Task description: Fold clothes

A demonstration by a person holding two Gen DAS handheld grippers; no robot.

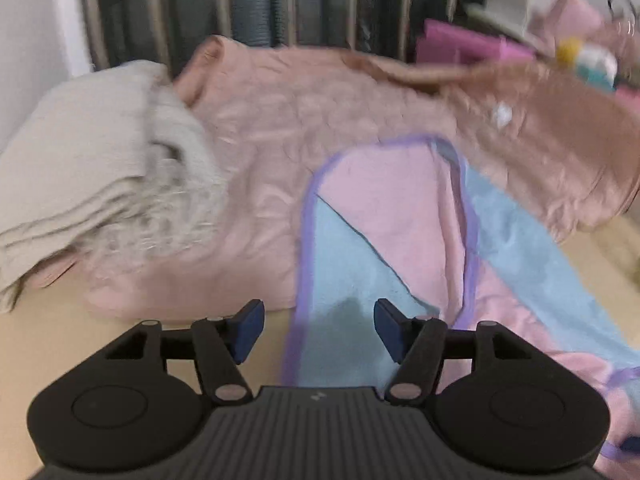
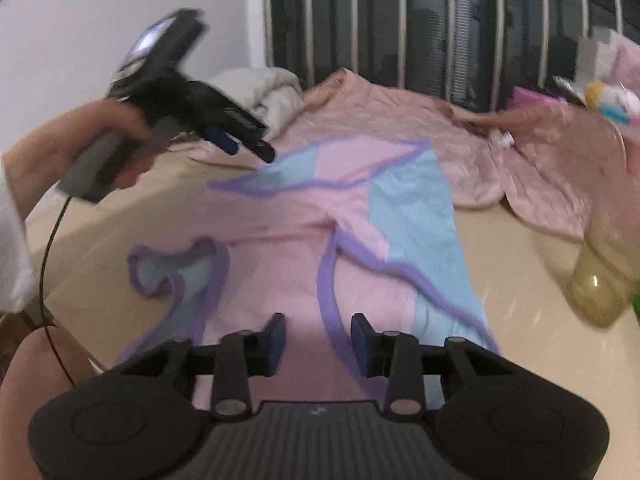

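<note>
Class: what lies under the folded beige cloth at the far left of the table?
Beige cloth rests on the salmon-pink garment, whose edge shows beneath; whatever lies deeper is covered.

The left gripper (image 1: 319,330) hangs above the garment (image 2: 288,272), jaws apart and empty. The right gripper (image 2: 318,344) hovers over its near edge, jaws parted.

It looked like a room in a home. Laundry covered a cream worktop (image 2: 520,264): a pink quilted garment (image 1: 260,152), a folded beige blanket (image 1: 80,160) and a pink-and-blue garment (image 2: 300,240). Behind stood dark striped curtains (image 2: 420,20), with toys and pink boxes (image 2: 536,98) nearby.
</note>
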